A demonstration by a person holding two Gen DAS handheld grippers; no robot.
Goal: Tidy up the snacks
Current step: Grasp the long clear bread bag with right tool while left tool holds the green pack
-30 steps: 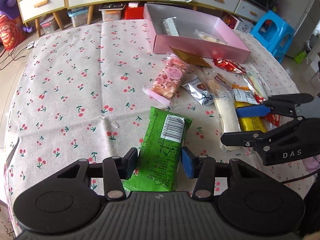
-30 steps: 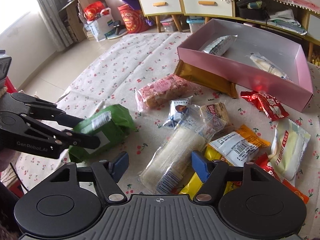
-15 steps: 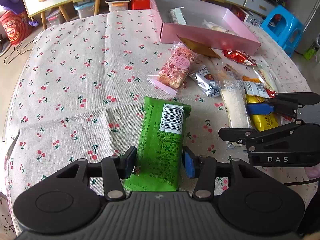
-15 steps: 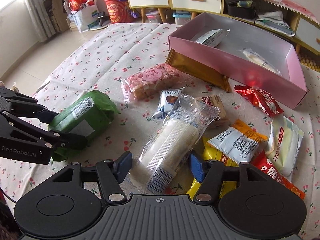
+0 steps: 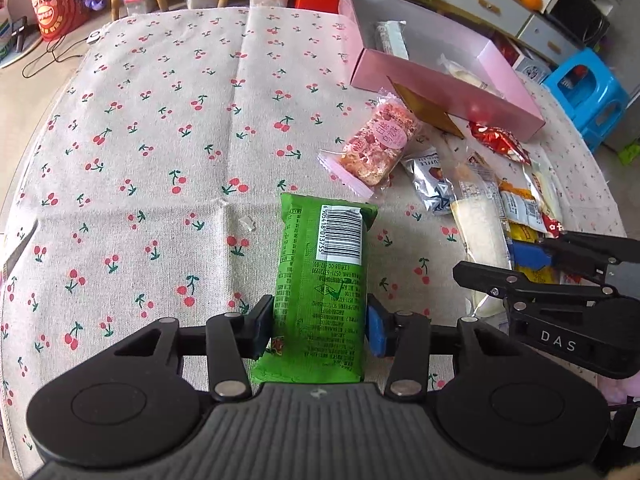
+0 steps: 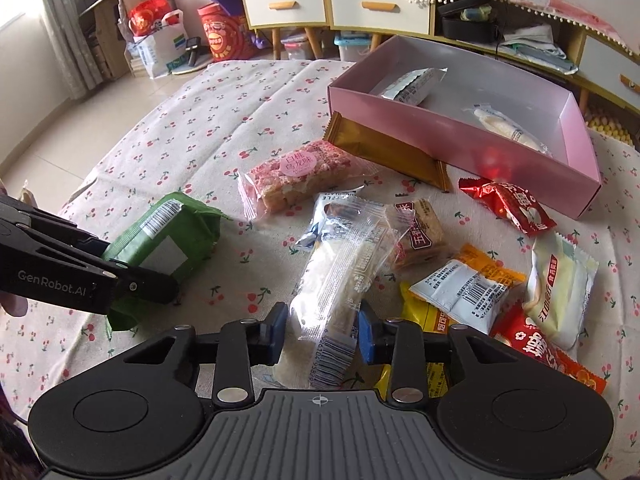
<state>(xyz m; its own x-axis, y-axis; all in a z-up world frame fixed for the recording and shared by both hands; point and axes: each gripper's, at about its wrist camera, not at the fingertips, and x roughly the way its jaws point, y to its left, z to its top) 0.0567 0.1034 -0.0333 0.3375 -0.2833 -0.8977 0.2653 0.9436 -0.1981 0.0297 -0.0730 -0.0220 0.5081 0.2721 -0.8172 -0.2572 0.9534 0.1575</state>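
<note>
Snacks clustered, tablecloth bare leftward

Behind my table I see a cabinet with white drawers on wooden legs, a pale tiled floor, a daylit curtain, and a blue plastic stool.

"DAS" stands in white on the right gripper at the right edge of the left wrist view, "GenRobot.AI" on the left gripper at the left of the right wrist view, and the green snack pack carries a barcode label with small digits.
</note>
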